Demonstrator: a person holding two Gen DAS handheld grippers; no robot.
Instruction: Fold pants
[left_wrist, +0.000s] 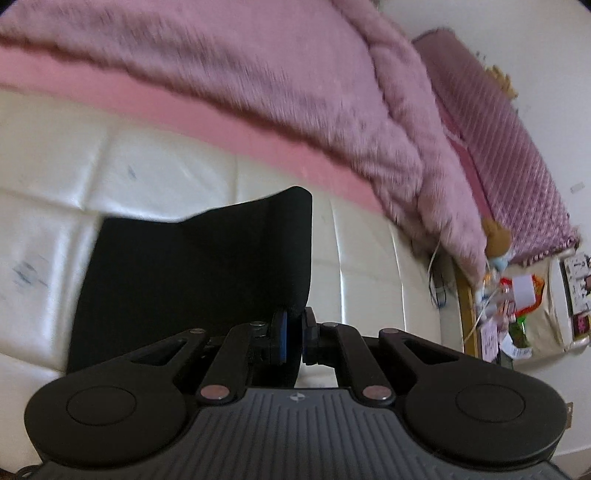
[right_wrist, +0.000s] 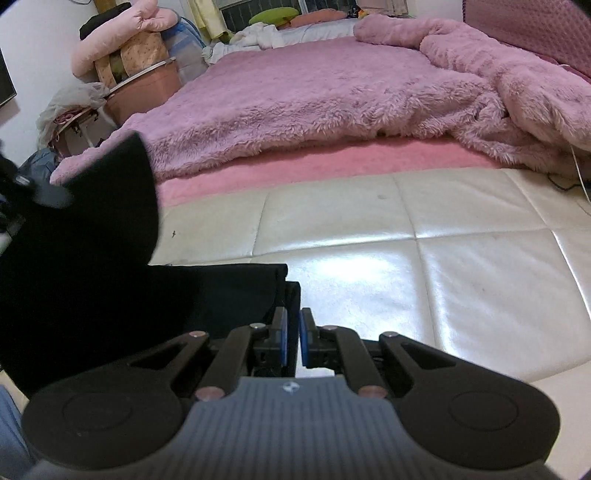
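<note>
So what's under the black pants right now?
The cream quilted cushion lies under the black pants; both the left gripper and right gripper pinch their edge. Whatever the cloth covers is hidden.

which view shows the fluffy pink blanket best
The right wrist view: there the fluffy pink blanket spreads wide and sharp across the bed, its rumpled folds on the right included. The left wrist view catches only a blurred, tilted strip of its edge above the cream cushion.
</note>
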